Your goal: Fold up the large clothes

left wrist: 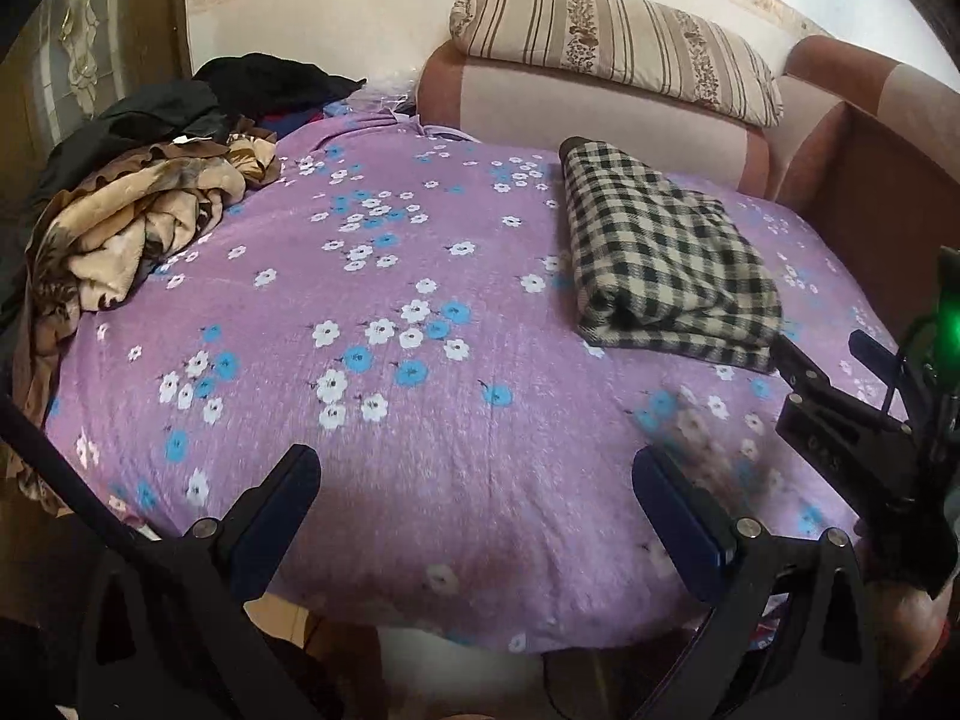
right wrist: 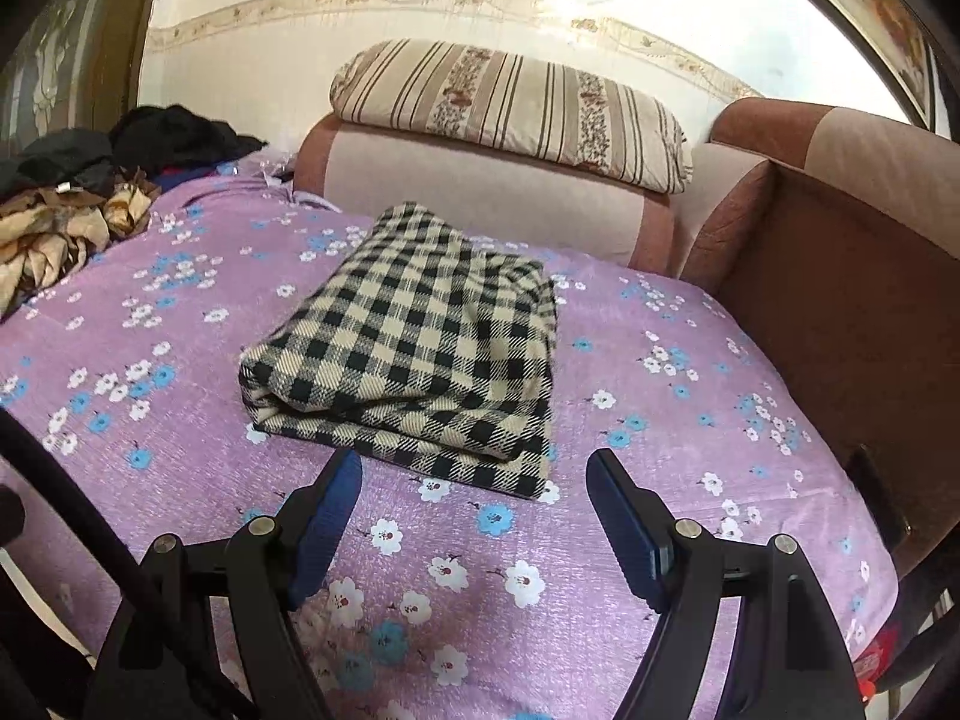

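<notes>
- Fingers (right wrist: 336, 516) of my right gripper (right wrist: 474, 525) stood spread wide with nothing between them, hovering over the sheet just short of the near edge of the checked garment (right wrist: 414, 348); only bare bed showed in the gap.
- Fingers (left wrist: 288, 498) of my left gripper (left wrist: 477, 501) were likewise spread apart and empty, over the flowered purple sheet (left wrist: 390, 420) near the bed's front edge and well apart from the garment.
- Seen from the left wrist, one right finger reached almost to the garment's near corner (left wrist: 678, 276); whether it touched the cloth I could not tell.
- The checked garment lay as a thick, squared stack on the right part of the bed, its rounded folds facing me, so I judged this piece folded and set aside there to leave the middle of the bed free.
- A heap of unfolded clothes (left wrist: 132, 222), tan and patterned with black ones behind, sat at the far left edge, within reach of my left side; probably the next supply.
- Beyond the bed stood a sofa (right wrist: 492, 204) with a striped pillow (right wrist: 510, 102) on its back.
</notes>
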A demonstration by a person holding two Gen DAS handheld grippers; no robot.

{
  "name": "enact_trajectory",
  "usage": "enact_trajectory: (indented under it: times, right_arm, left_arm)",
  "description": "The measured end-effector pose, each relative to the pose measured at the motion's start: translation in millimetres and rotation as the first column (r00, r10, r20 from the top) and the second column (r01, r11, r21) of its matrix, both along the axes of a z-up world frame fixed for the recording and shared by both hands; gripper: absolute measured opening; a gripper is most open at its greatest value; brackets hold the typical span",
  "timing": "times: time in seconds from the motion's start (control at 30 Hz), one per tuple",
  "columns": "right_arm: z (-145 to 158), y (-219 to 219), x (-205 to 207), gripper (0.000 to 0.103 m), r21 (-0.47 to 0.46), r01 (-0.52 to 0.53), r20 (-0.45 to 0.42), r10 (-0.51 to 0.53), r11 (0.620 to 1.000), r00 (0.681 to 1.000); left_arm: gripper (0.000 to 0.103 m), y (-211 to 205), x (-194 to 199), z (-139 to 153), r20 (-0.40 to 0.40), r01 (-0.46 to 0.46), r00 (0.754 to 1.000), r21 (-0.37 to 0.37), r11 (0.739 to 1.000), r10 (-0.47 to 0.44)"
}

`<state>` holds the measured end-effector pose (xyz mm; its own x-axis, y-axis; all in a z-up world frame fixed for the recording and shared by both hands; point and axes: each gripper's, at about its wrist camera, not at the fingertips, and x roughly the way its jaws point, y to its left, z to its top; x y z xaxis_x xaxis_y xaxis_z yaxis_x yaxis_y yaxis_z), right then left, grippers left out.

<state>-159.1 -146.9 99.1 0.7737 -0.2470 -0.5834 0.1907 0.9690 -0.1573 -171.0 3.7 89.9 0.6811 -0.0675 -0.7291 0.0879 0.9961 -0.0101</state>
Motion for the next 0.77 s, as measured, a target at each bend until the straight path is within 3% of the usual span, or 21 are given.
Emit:
enact_trajectory:
  times: [0.43,0.6,0.77]
  right_arm:
    - [16.3,-6.5,-21.5,0.084,0.059,0.012,0.046,-0.014,0.998,0.999]
    - [14.5,-4.0,-26.7,0.086,0.088,0.007,0.045,-0.011,0.996,0.999]
    - [1.8,-3.4,-20.9,0.087,0.090,0.007,0.001,-0.007,0.996,1.000]
  left_arm:
    - [0.103,-3.2,-25.7,20.7,0.052,-0.016,0.999,0.011,1.000,0.015]
    - [0.103,-5.5,-17.5,13.5,0.033,0.023,0.999,-0.013,1.000,-0.023]
    - [0.103,-15.2,0.4,-5.5,0.002,0.061,0.998,0.011,0.998,-0.061]
